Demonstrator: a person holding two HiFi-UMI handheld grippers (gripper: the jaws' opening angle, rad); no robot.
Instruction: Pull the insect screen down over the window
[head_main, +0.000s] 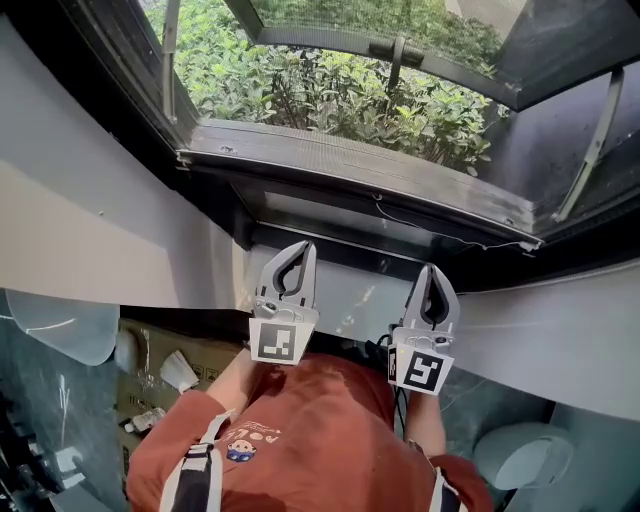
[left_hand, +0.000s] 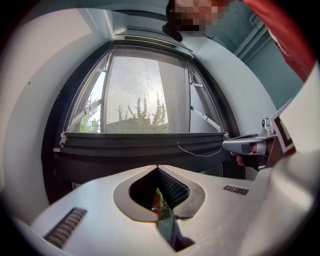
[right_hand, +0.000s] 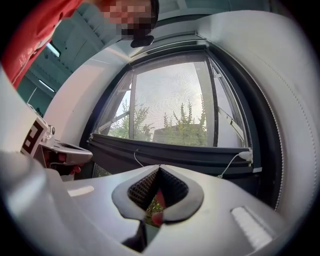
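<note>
The left gripper (head_main: 300, 246) and right gripper (head_main: 432, 268) are both clamped closed on nothing. The insect screen (left_hand: 142, 95) hangs ahead of the fingertips. Its bottom bar (head_main: 350, 165) runs crosswise just beyond them, untouched, its ends reaching wider than both grippers.

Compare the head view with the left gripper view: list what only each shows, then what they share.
Head view only: the bushes below the window, the person's red shirt and a cardboard box at lower left.
Left gripper view only: the mesh screen rising to the top of the frame, with sky and treetops behind it.
Both: the screen's dark pull bar, its thin white cord, and the left tool and right tool, each shut and empty, neither touching the bar.
</note>
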